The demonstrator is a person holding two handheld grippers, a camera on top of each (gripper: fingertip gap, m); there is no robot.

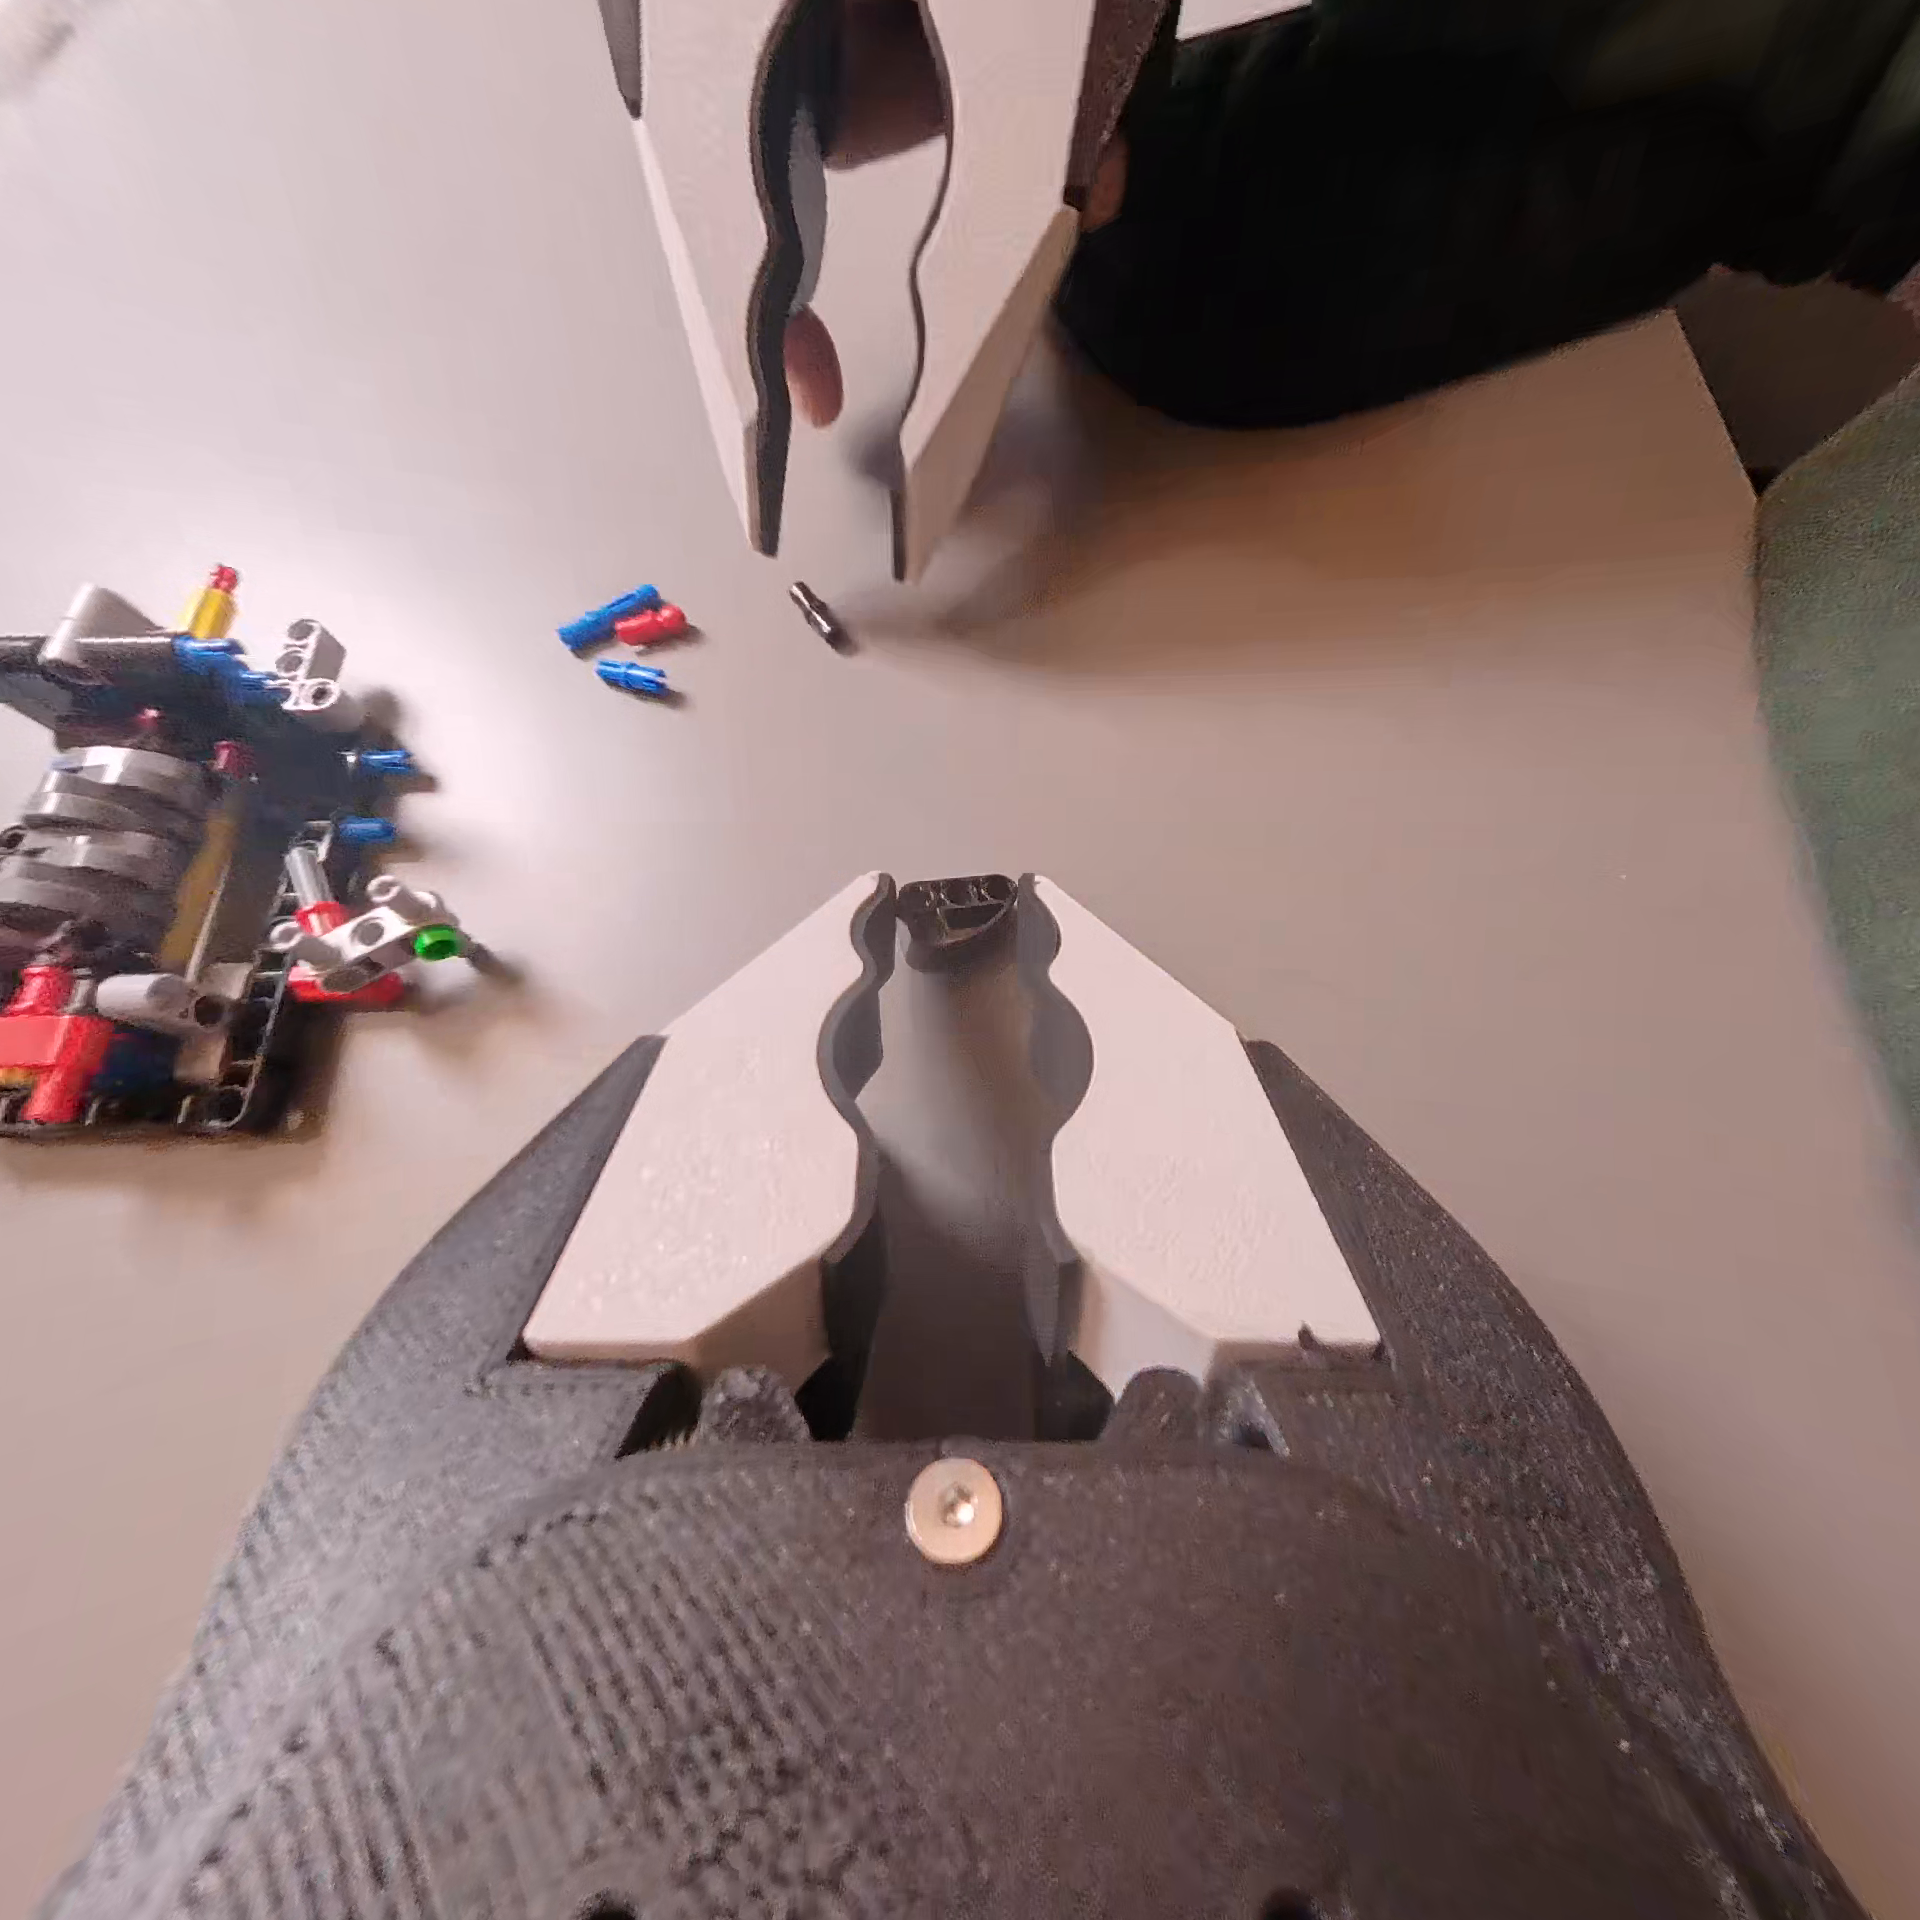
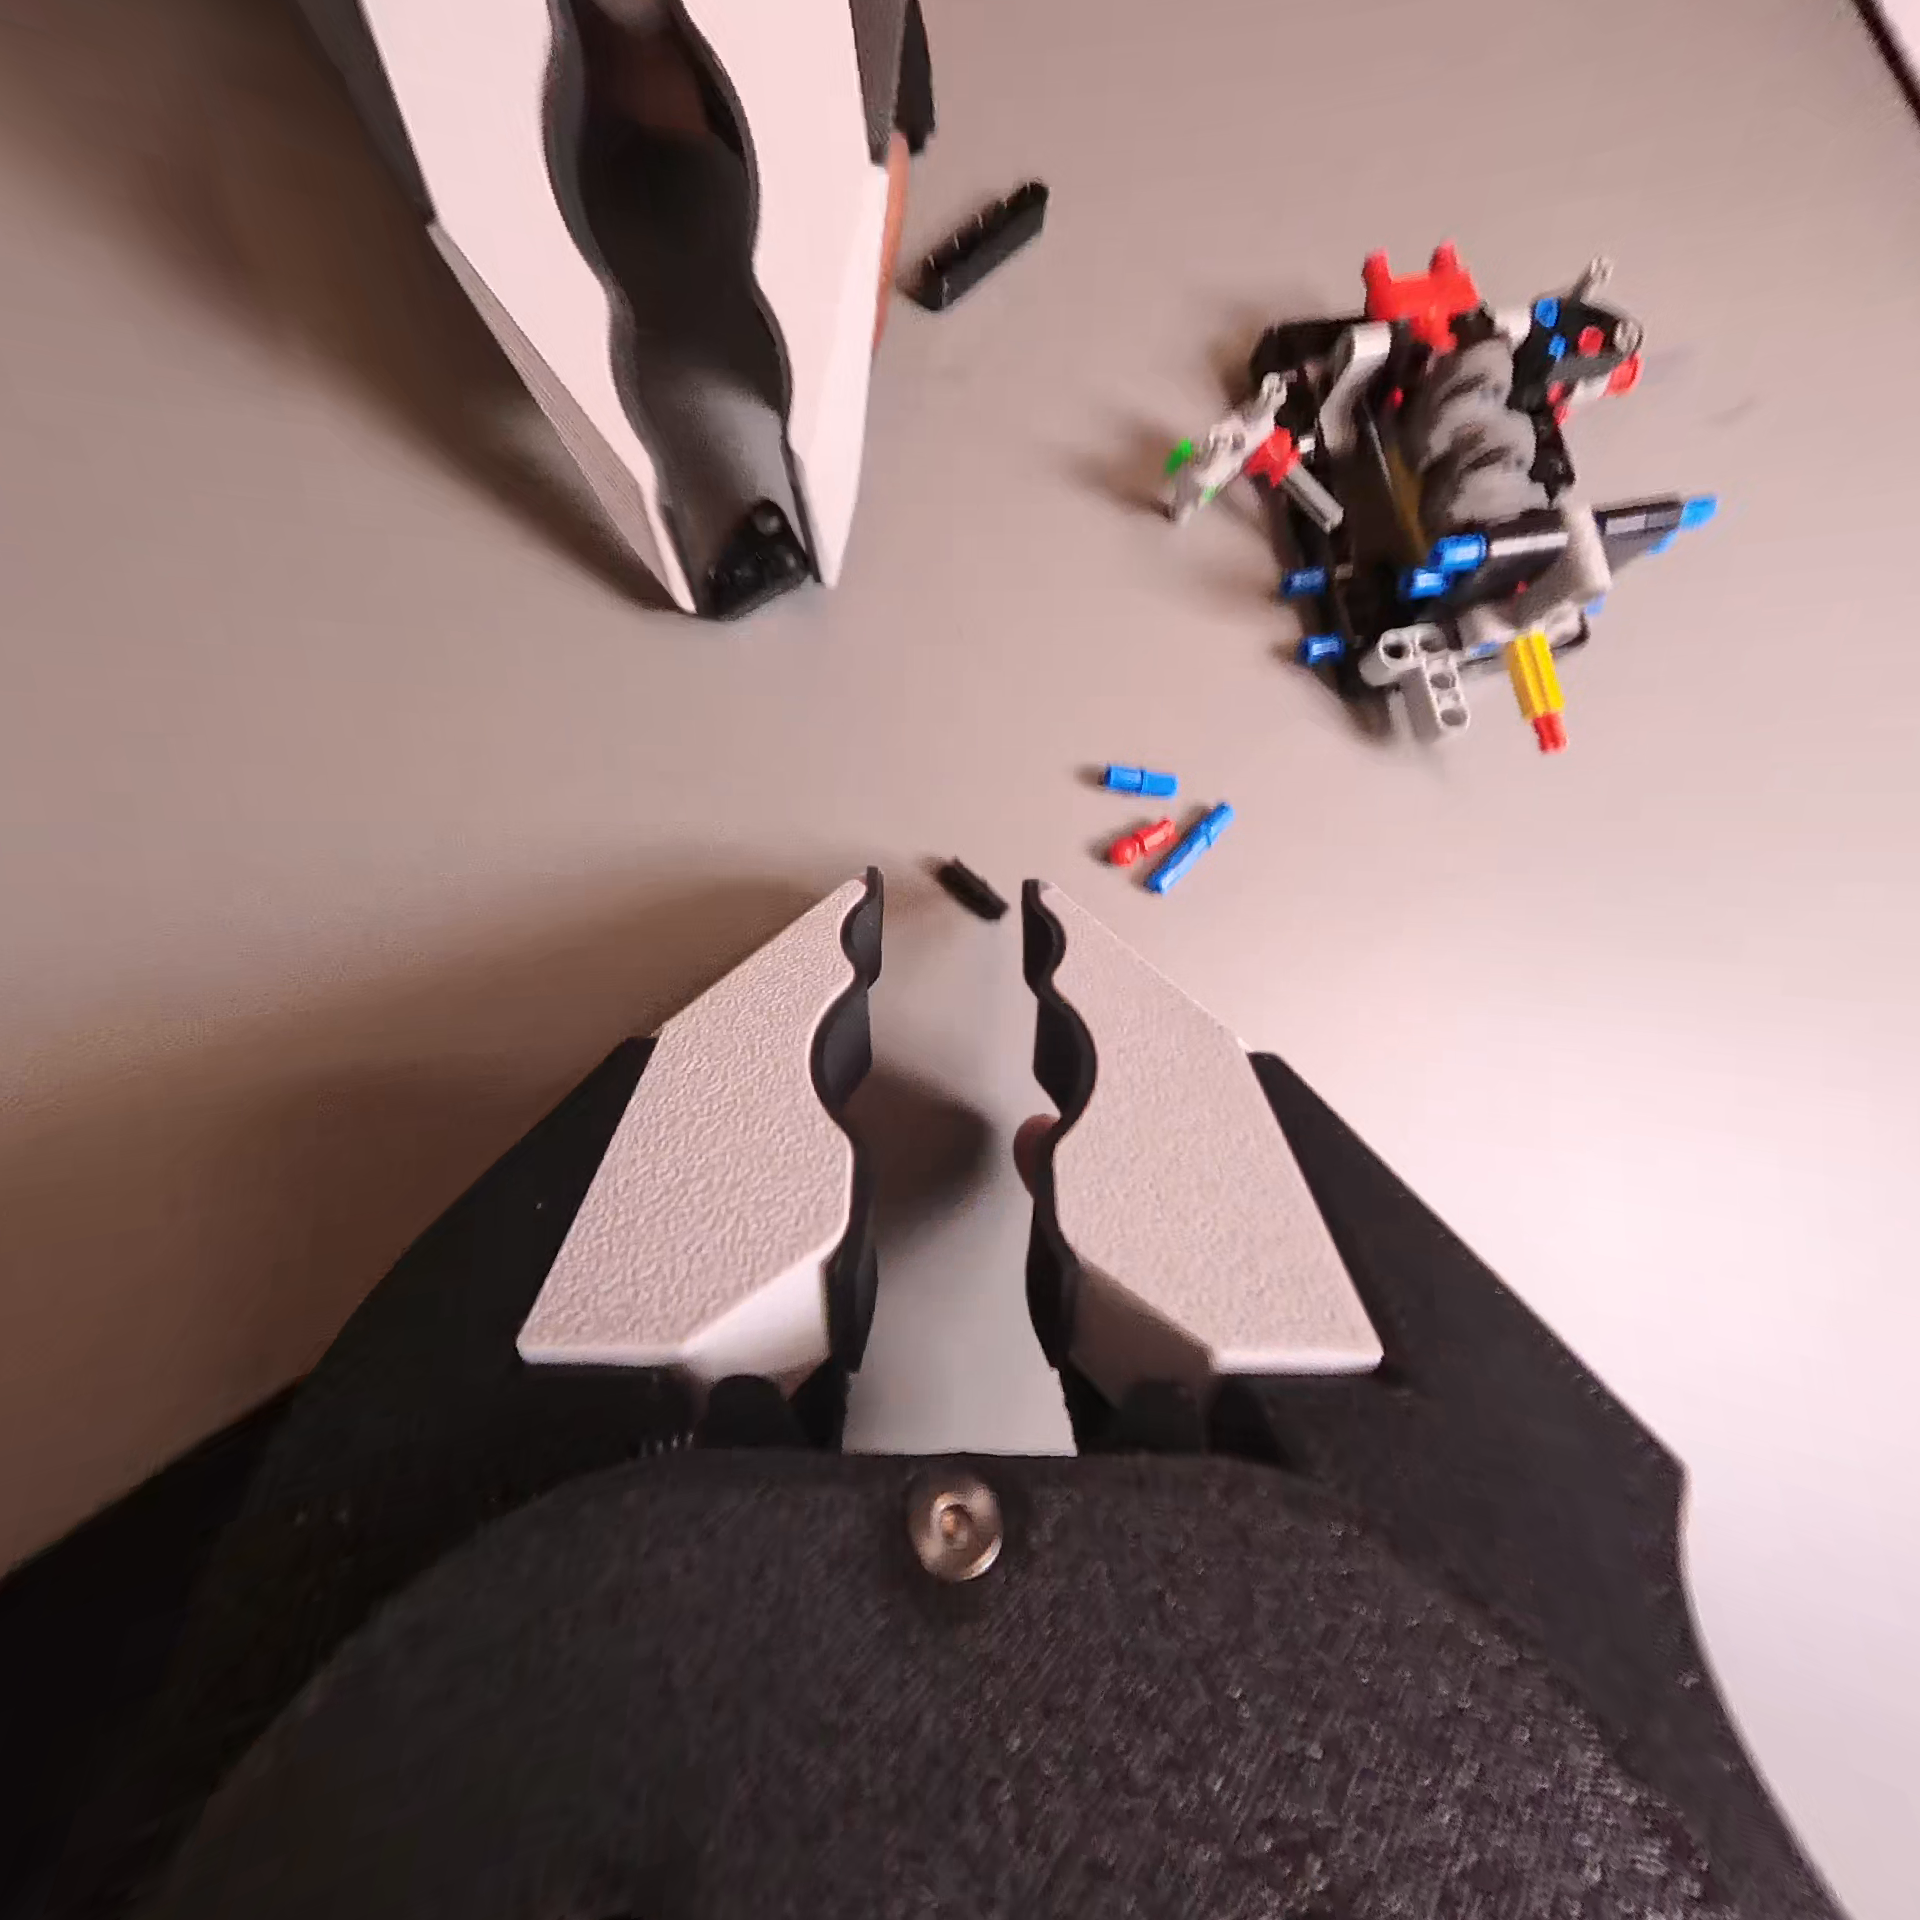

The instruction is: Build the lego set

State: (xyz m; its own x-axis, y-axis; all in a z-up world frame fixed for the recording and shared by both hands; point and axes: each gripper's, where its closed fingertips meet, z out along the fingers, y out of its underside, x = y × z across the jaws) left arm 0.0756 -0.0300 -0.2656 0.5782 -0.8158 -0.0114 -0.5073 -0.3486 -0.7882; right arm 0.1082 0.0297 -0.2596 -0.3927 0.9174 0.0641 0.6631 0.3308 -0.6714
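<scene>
My left gripper (image 1: 956, 883) is shut on a small black lego piece (image 1: 956, 920) held at its fingertips above the table; it also shows in the right wrist view (image 2: 753, 561). My right gripper (image 2: 951, 894) is open and empty, its tips just behind a small black pin (image 2: 971, 888) lying on the table; the pin also shows in the left wrist view (image 1: 821, 618), just below the right gripper (image 1: 831, 551). The part-built lego model (image 1: 177, 862) sits at the left; in the right wrist view it (image 2: 1455, 488) is at the upper right.
Two blue pins and one red pin (image 2: 1158, 831) lie loose between the black pin and the model, also seen in the left wrist view (image 1: 623, 639). A black lego beam (image 2: 982, 244) lies farther back. A dark sleeve (image 1: 1455, 208) and the table's edge (image 1: 1704, 416) are at the right. My right fingertips sit around 8 centimeters from my left ones.
</scene>
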